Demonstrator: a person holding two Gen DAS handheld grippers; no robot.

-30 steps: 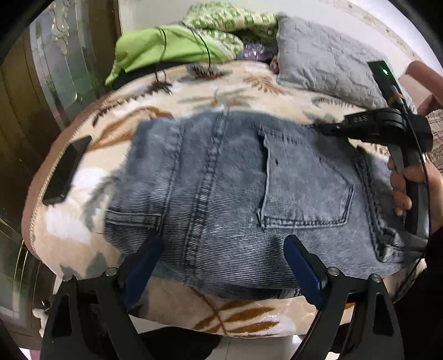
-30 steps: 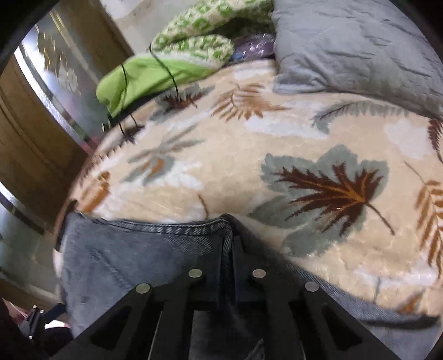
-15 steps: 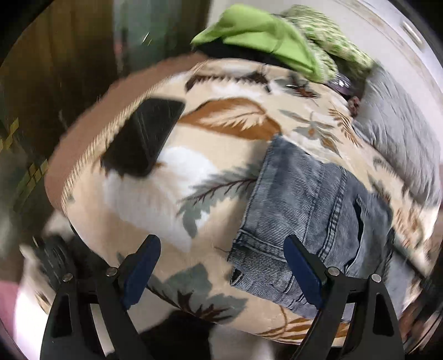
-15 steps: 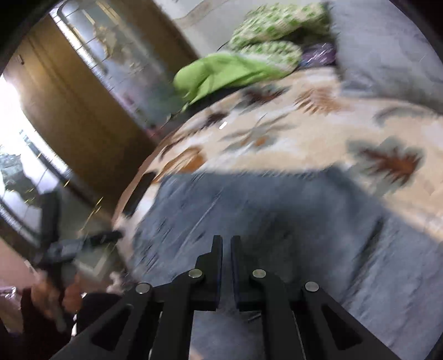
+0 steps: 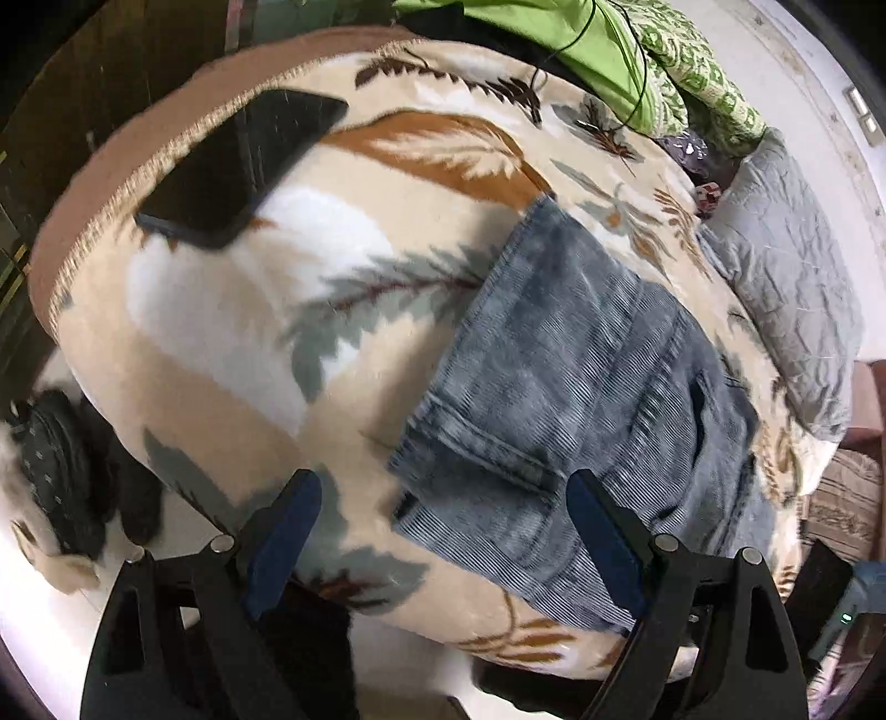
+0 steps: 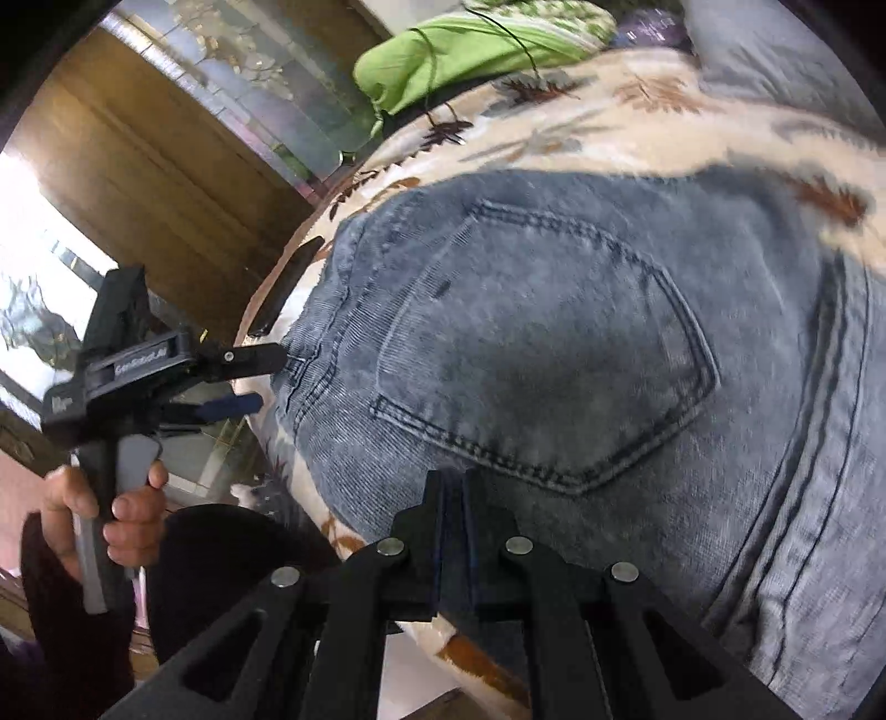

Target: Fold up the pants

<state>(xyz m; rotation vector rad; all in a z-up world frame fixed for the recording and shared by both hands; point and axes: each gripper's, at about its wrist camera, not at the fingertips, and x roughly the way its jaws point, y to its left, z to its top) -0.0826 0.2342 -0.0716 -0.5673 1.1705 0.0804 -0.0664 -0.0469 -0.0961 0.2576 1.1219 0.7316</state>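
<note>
Grey-blue denim pants point(image 5: 576, 399) lie folded on the leaf-print blanket point(image 5: 232, 332), back pocket point(image 6: 548, 354) facing up. My left gripper point(image 5: 443, 543) is open and empty, just off the bed's near edge, by the pants' left end. It also shows in the right wrist view point(image 6: 260, 376), held in a hand, its fingers beside the pants' edge. My right gripper point(image 6: 454, 487) is shut with nothing between its fingers, hovering at the near edge of the pants below the pocket.
A black phone point(image 5: 243, 166) lies on the blanket near the left corner. A green cloth point(image 5: 559, 39), a patterned blanket and a grey pillow point(image 5: 792, 277) sit at the far side. A wooden door point(image 6: 149, 183) stands left of the bed.
My right gripper let go of the pants' edge and pulled back toward me. My left gripper swung left, off the pants, to their left end near the bed corner.
</note>
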